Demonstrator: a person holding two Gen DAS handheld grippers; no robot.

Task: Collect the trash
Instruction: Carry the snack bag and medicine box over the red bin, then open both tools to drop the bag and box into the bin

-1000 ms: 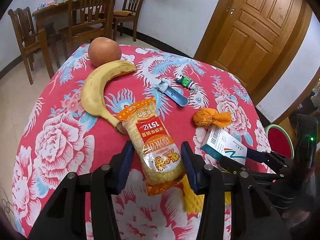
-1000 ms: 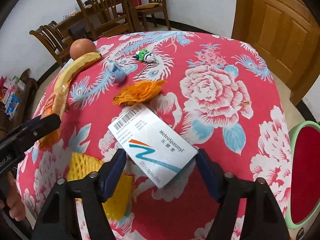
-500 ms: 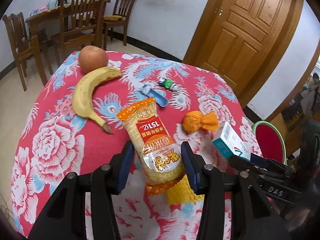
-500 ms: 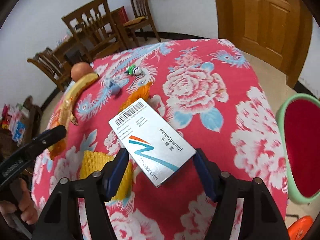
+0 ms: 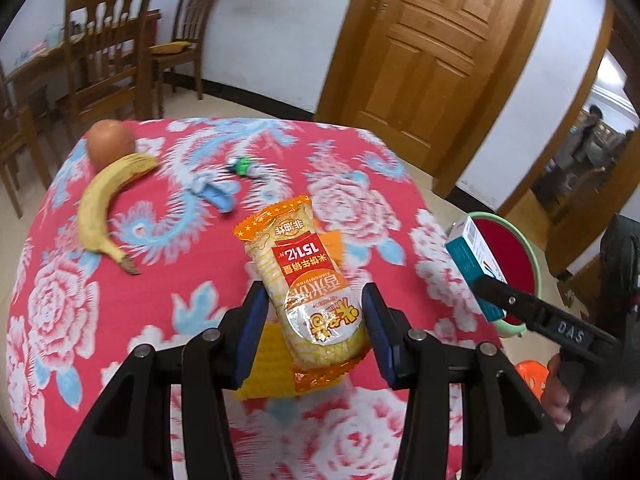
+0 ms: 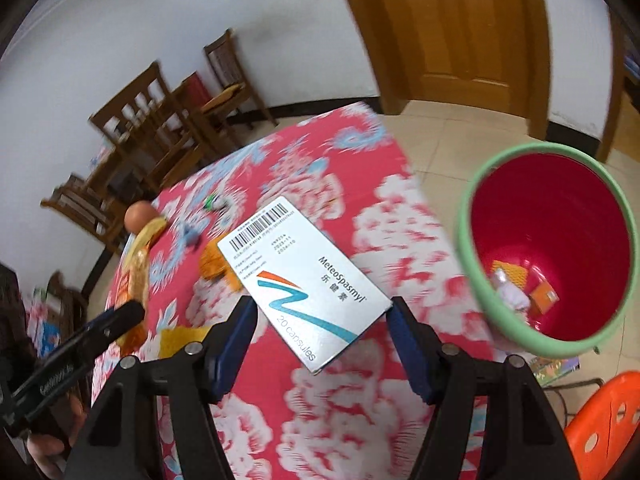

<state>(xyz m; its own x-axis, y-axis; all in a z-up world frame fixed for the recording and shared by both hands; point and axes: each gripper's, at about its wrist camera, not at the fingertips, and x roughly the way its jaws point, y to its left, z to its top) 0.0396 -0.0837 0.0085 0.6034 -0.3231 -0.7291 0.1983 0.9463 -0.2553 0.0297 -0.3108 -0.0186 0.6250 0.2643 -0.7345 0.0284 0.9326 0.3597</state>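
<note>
Left tool [image 5: 314,322] clenched on the orange snack packet [image 5: 308,280], blue pads pressing both sides of its lower end; packet raised clear of the worktop [image 5: 56,296], printed face up, top edge pointing away from the tool. Directly beneath the tool, a yellow foam sleeve [image 5: 266,364] lying flat on the floral cloth. Ahead and to the left of the tool: a banana [image 5: 106,204], and an apple [image 5: 111,142] touching its far tip. Straight ahead, further off: a blue clip-like item [image 5: 218,196] and a small green toy [image 5: 242,166], both blurred. An orange wrapper [image 6: 214,262] partly hidden behind the packet.

Right tool [image 6: 320,340] grasping the white medicine box [image 6: 304,276] by its two long sides, barcode end pointing away from the tool, box lifted off the worktop and tilted. Just right of this tool and lower down, on the floor: the bin [image 6: 472,248], green-rimmed and red inside, its mouth facing up, a few scraps [image 6: 516,284] at the bottom. Below right of the tool, an orange plastic stool [image 6: 604,416]. In the left-wrist view, the box [image 5: 472,256] showing its teal side, held over the near edge of the bin's rim [image 5: 532,248], off to the right of the left tool.
</note>
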